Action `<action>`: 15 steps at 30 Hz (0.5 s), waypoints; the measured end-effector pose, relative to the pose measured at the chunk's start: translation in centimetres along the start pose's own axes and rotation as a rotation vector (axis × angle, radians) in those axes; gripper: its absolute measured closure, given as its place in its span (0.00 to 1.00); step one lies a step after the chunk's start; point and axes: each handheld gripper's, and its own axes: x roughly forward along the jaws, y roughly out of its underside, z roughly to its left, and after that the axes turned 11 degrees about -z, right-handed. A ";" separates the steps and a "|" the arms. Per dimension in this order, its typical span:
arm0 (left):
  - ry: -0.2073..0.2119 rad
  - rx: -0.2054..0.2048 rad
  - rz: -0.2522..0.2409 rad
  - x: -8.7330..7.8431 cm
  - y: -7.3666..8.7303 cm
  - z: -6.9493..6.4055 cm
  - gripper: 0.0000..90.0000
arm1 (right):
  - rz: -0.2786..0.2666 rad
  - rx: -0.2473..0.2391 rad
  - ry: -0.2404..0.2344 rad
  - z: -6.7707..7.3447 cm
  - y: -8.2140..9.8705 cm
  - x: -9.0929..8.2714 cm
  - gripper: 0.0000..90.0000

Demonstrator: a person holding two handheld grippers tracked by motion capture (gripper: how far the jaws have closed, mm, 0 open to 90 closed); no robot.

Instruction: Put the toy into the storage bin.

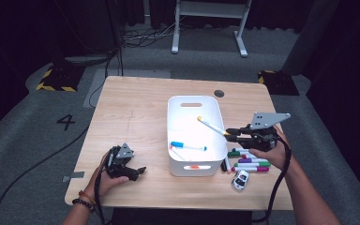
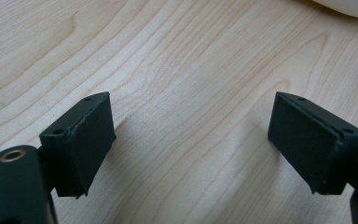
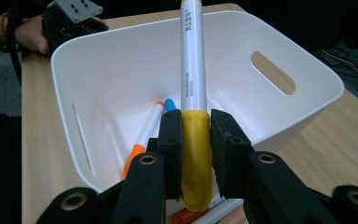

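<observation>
the right gripper [image 3: 196, 140], clamped on the yellow-capped marker's [image 3: 192, 84] cap end while the left gripper [image 2: 191, 140] rests released, could let it pivot and miss the white bin [image 3: 307, 100]

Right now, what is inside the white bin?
Inside the white bin lie a blue-capped marker and an orange-capped marker. The right gripper holds a yellow-capped marker above the bin's rim. The near wall hides part of the floor.

Grey carpet floor [image 1: 23, 108] (dark curtains), white frame [image 1: 209, 18].
</observation>
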 end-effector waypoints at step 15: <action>0.000 0.000 0.000 0.0 0.0 0.0 0.16 | 0.100 -0.054 -0.095 1.9 -0.5 3.8 0.83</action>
